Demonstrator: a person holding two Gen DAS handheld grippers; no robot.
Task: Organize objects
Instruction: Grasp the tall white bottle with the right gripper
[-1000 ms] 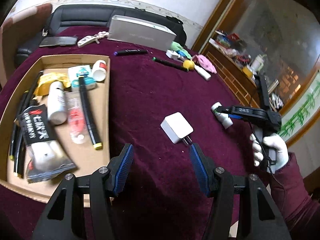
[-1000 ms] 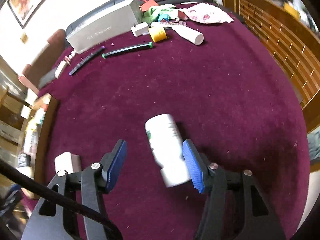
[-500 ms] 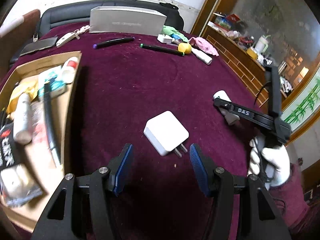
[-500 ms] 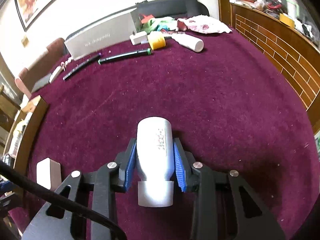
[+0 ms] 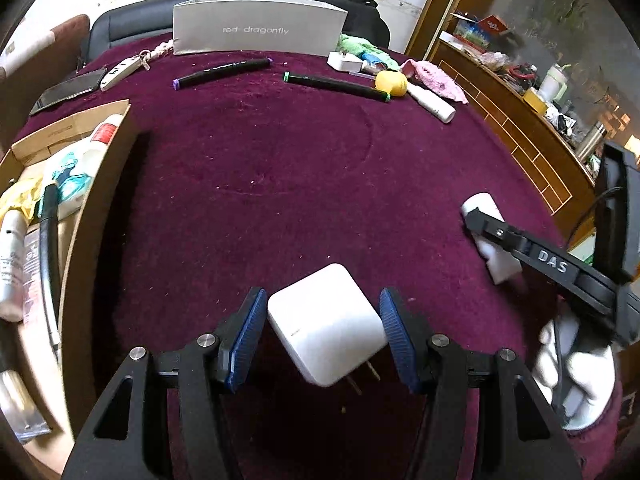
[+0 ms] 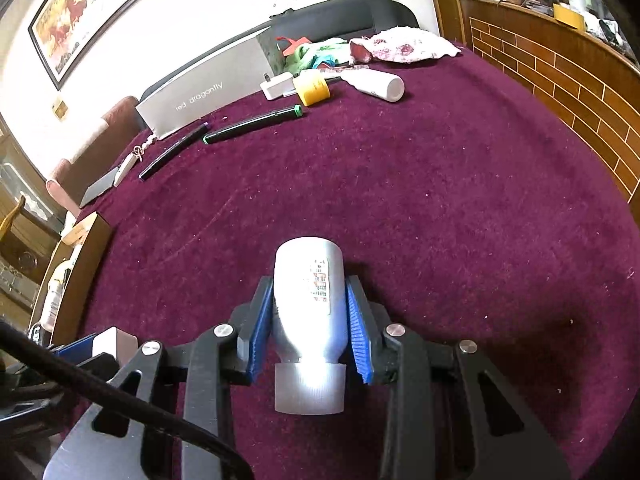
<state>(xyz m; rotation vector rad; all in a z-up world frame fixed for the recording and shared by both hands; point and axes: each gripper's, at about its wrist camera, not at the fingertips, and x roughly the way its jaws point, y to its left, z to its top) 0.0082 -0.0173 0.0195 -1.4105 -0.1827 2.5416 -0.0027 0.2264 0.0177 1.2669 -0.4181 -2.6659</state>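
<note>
while the left gripper (image 5: 322, 334) straddles a white wall charger (image 5: 325, 327) lying on the maroon tablecloth (image 5: 280, 168), its jaws stand apart with the blue pads just beside the charger's sides. right gripper (image 6: 308, 312) is clamped on a white bottle (image 6: 309, 300), cap toward the camera. cardboard box (image 5: 96, 216) sits at left.

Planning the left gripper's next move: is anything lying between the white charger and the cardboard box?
Nothing visible does. The white charger sits between the open jaws of the left gripper, and only bare maroon tablecloth lies between it and the cardboard box, whose near wall must be cleared.
</note>
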